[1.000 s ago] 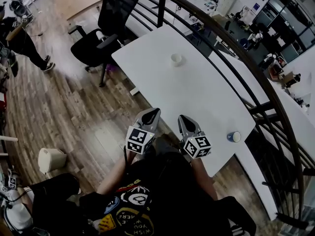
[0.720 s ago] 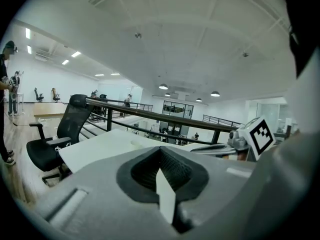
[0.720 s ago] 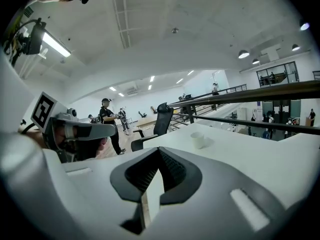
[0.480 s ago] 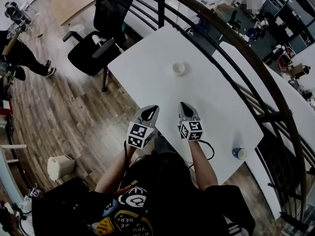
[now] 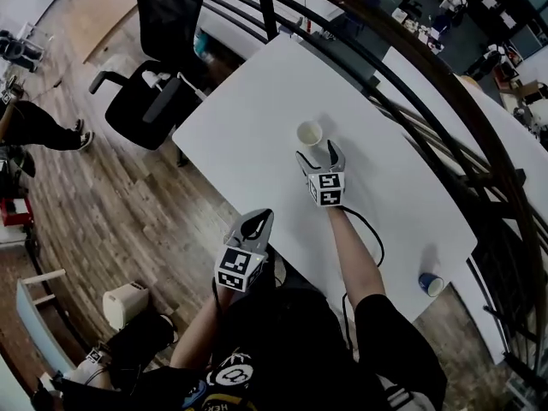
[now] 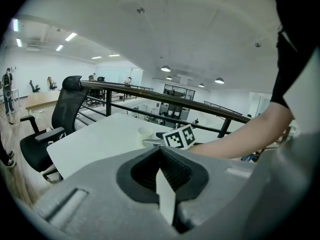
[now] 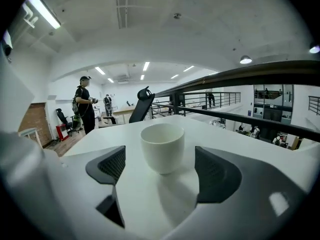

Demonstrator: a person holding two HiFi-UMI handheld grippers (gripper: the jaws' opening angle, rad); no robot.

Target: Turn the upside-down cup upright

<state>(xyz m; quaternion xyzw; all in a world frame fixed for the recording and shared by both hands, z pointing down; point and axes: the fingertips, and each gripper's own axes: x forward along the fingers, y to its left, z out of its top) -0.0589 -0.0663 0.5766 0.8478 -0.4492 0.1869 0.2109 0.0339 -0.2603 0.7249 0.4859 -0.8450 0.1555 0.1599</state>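
Head view: since 1 second ago the right gripper (image 5: 318,151) has stretched forward across the table (image 5: 240,135), jaws just opened, the cup (image 5: 309,133) untouched just beyond them. Left gripper (image 5: 264,216) stays clenched, empty, by the near edge.

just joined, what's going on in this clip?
A person with a gripper in each hand is going for the white cup on the white table. The right gripper is out over the table. Its jaws have just been opening, and the cup stands just ahead between them, untouched. The cup's wider end is up, so it already looks upright. The left gripper is shut and empty, held back near the person's body.
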